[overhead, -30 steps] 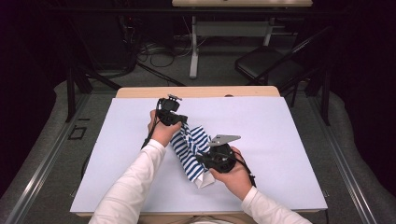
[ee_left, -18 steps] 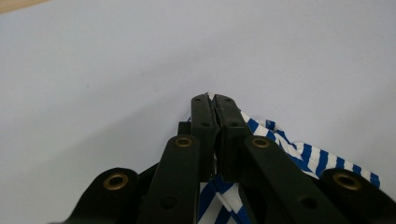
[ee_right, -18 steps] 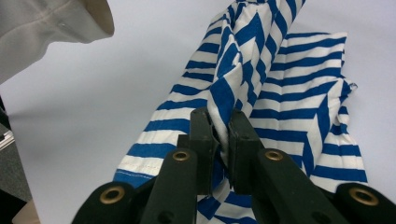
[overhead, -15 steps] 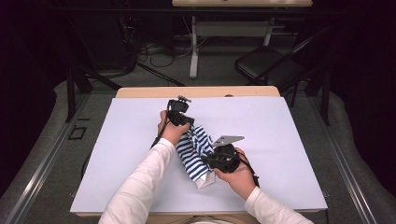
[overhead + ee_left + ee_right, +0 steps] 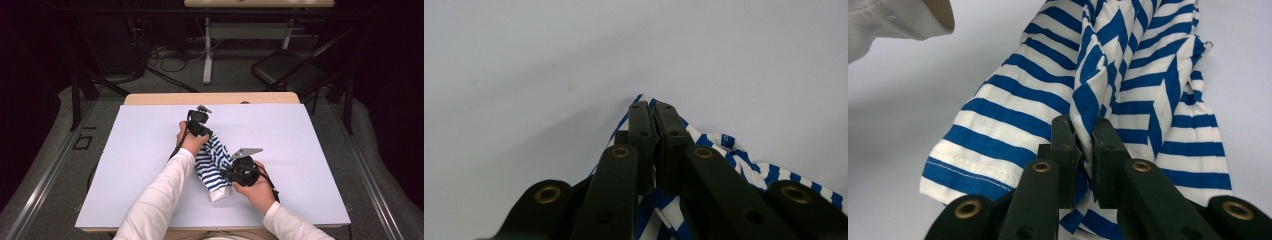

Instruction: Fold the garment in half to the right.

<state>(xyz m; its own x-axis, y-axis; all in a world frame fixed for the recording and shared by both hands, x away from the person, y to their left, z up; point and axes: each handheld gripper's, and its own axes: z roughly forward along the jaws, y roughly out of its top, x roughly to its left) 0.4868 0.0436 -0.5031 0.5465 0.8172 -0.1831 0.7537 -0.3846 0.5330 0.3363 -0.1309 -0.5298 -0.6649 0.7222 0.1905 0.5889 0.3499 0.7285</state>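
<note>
Pinching striped cloth [image 5: 212, 162] between them: left hand-held gripper [image 5: 653, 112] at far end, right hand-held gripper [image 5: 1083, 130] at near end.

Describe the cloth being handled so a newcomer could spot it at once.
On the white table, look near its middle, between the person's two hands. The cloth lies bunched there, pinched at either end by the left gripper and the right gripper. Its blue-and-white stripes set it apart.

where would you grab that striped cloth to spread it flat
Grip the hemmed corner of the blue-and-white striped cloth, coming in low from its open side over the white table. That edge lies flat and single-layered; the middle is bunched in folds, where the right gripper and left gripper already pinch it.
</note>
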